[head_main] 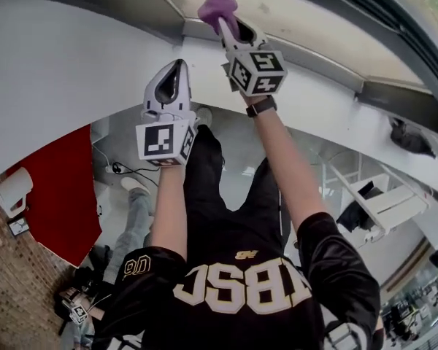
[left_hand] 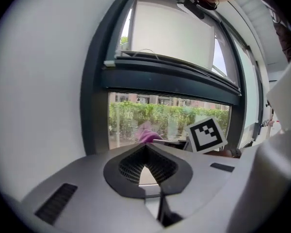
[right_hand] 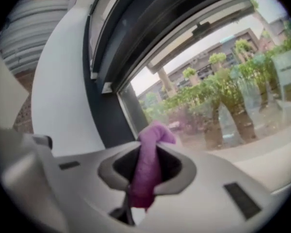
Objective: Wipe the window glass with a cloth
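Your right gripper (head_main: 231, 26) is up at 12 o'clock in the head view. Its two jaws are squeezed tight on a purple cloth (head_main: 217, 6). In the right gripper view, the cloth (right_hand: 149, 161) runs down between the jaws of the right gripper (right_hand: 148, 147). Its soft top end pokes out past the tips at 12 o'clock. That end is right up at the window glass (right_hand: 223, 96), low down, near the dark window frame (right_hand: 106, 106) at 10 o'clock. You cannot tell for sure if the cloth is touching the glass.

Your left gripper (head_main: 177, 68) is at 11 o'clock in the head view, just beside the right one and a bit lower. It points at the white wall (head_main: 73, 57) under the window. In the left gripper view, the jaws of the left gripper (left_hand: 146, 147) are closed together. There is nothing between them.

From that view the cloth (left_hand: 148, 136) shows just past the jaw tips at 12 o'clock, in front of the window glass (left_hand: 136, 120). The marker cube (left_hand: 207, 134) of your right gripper is next to it, at 2 o'clock. Green bushes (left_hand: 155, 111) show through the glass.

There is a black watch (head_main: 261, 108) on your right wrist.
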A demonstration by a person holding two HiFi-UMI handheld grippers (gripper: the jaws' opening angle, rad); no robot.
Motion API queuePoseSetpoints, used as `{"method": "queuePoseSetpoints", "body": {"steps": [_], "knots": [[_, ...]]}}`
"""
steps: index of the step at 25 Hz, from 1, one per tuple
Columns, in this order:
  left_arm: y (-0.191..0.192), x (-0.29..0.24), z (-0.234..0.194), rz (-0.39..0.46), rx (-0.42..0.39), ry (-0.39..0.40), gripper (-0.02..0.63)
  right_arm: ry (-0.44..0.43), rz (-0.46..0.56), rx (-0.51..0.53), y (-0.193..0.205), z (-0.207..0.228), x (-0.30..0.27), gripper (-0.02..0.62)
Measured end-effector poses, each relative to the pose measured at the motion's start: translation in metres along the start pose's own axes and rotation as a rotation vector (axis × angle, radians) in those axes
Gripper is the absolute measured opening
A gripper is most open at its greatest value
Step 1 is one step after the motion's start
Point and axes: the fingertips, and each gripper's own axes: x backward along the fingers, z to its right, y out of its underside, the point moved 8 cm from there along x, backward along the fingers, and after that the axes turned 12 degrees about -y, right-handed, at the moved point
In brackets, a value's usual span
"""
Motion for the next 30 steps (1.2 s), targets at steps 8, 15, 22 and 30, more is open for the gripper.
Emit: {"method": "queuePoseSetpoints", "body": {"steps": [8, 15, 22, 30], "knots": [[-0.006, 0.026, -0.076, 0.003, 0.029, -0.064, 0.018, -0.140, -0.003, -0.021, 0.019, -0.064, -0.136, 0.075], [0.005, 0.004, -0.029, -0.014, 0.034, 0.029, 0.018, 0.024, -0.010, -0.030, 0.014, -0.002, -0.066, 0.075], [0.034, -0.011, 0.127, -0.052, 0.041, 0.214, 0.018, 0.236, 0.111, -0.059, -0.013, 0.102, 0.118, 0.075], [0.048, -0.005, 0.300, -0.038, 0.064, 0.413, 0.018, 0.747, 0.270, -0.220, -0.025, 0.230, 0.362, 0.075]]}}
